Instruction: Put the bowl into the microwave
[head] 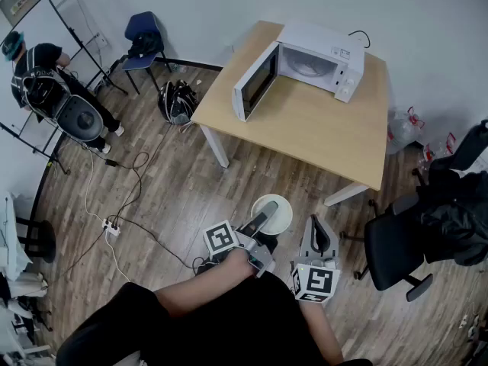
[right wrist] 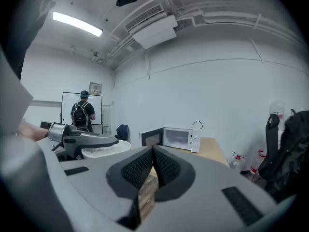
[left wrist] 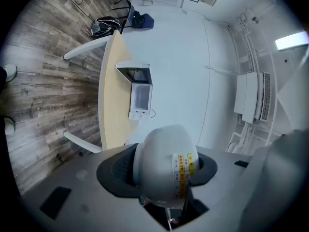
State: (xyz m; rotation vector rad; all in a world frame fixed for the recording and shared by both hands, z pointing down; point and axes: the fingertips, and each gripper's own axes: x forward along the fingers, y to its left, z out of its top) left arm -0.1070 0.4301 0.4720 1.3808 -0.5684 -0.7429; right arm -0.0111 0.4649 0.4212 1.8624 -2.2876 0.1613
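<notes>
bowl (left wrist: 161, 158) clamped between left gripper (head: 261, 219) fingers (left wrist: 116, 170), right gripper (right wrist: 152, 166) closed, empty

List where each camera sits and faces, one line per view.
Head view: on the person's head, looking steeply down at table and microwave; left gripper and right gripper show.
Left gripper view: on the left gripper, facing the microwave; its jaws clamp the bowl.
Right gripper view: on the right gripper, facing the microwave; jaws together, empty.
Shared: the open microwave.

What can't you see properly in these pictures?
- Left gripper view: the bowl shows only its outside; contents hidden.
- Left gripper view: the sticker print is too small to read.
- Head view: the microwave buttons are too small.
- Head view: the black bag is cut by the right edge.
</notes>
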